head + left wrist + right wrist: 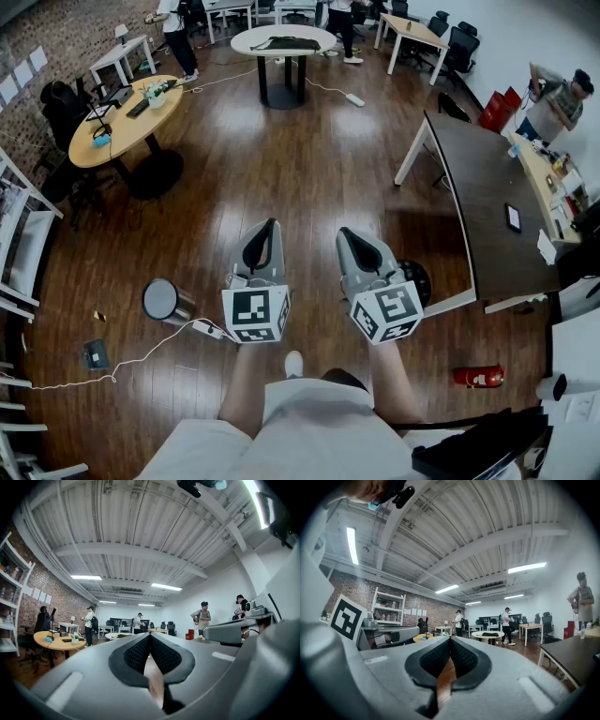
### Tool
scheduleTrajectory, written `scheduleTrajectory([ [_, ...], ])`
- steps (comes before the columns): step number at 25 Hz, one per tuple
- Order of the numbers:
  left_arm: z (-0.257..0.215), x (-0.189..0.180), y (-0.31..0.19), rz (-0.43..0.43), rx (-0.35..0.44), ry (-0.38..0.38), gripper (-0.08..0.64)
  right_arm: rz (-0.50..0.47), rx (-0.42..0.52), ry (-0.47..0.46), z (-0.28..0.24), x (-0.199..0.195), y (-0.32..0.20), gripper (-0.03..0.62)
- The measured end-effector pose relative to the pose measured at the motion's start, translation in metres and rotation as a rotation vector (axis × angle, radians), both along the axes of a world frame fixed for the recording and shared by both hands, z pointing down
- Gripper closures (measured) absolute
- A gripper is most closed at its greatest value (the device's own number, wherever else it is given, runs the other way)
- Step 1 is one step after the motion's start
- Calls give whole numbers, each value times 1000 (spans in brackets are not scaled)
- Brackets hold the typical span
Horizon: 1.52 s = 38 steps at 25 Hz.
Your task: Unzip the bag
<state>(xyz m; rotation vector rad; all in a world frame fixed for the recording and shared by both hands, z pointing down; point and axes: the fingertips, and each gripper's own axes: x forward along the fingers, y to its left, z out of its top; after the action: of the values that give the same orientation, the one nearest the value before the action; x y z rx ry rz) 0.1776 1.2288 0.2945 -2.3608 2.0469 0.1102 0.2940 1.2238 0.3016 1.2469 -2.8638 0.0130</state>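
From the head view, the left tool (271, 226) and right tool (345, 233) were held side by side above the wooden floor (309, 159), both fully closed and gripping nothing. No bag lay within reach. The likeliest candidate was a dark flat thing (286, 43) on the round white surface (246, 39), straight ahead and well apart. Its long axis ran left to right, and neither hand looked clearly nearer. A dark desk (478, 206) stood at the right and a round wooden table (122, 127) at the left.

In the left gripper view, the left tool (150, 635) had its pads together and empty, with the white surface (123, 635) far off, left of the jaw line.

In the right gripper view, the right tool (450, 639) was likewise closed on nothing. The dark thing (490, 633) lay distant, right of the jaw line, in an open office with a brick wall (417, 609).
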Motion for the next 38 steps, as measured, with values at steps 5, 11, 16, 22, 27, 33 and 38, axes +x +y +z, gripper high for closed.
scheduleTrajectory([
  [5, 5, -9, -58, 38, -20, 29, 543, -26, -21, -6, -4, -25, -62, 601],
  [11, 17, -32, -155, 0, -20, 15, 543, -57, -4, -11, 6, -42, -161, 601],
  [16, -4, -38, -275, -16, 3, 6, 543, -79, -41, -32, -8, -36, -288, 601],
  [22, -30, -24, -377, -16, 42, -51, 543, -74, -52, -88, -39, -7, -418, 601],
  [27, -11, -45, -451, -26, -35, -16, 543, -104, -205, -8, 18, -32, -490, 601],
  [33, 9, -76, -563, 12, -42, 5, 543, -124, -212, 46, 43, -83, -580, 601],
  [38, 3, -142, -679, 21, -33, 49, 542, -93, -151, 72, 24, -139, -695, 601],
])
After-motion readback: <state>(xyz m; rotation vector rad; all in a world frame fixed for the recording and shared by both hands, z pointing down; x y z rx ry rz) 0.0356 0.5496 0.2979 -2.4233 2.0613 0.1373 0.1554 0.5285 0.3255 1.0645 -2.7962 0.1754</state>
